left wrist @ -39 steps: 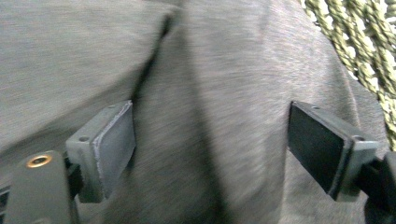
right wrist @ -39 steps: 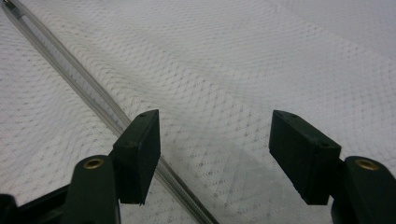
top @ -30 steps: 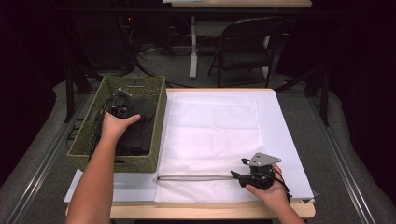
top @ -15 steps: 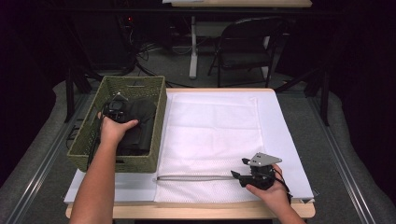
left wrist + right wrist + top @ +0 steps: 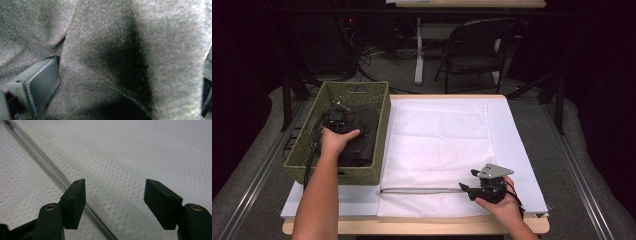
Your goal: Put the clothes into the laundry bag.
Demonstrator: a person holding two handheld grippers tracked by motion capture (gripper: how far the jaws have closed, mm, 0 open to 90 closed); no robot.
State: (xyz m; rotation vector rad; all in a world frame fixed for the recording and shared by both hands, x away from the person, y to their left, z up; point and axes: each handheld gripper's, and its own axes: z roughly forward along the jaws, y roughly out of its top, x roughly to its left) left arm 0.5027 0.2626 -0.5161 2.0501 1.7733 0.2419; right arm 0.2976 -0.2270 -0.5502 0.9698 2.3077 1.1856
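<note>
Left gripper (image 5: 338,120) is down inside the green woven basket (image 5: 379,131) at centre left of the high view, its jaws spread wide and only just finished opening, with dark grey cloth (image 5: 105,50) bulging up between them. In the left gripper view one pad (image 5: 42,83) sits low left, pushed into a fold of that fabric, while the other peeks in at the right edge; neither squeezes the cloth. That hand (image 5: 337,141) lies over the gripper's back, the bare forearm running straight up from the bottom edge. Lower right of the high view, the right gripper (image 5: 466,189) rests low on the white mesh laundry bag (image 5: 439,135), hand cupped behind it near the table's front edge. Its jaws are parted and empty, straddling the bag's zipper (image 5: 37,156), which runs diagonally under the left-hand jaw.
</note>
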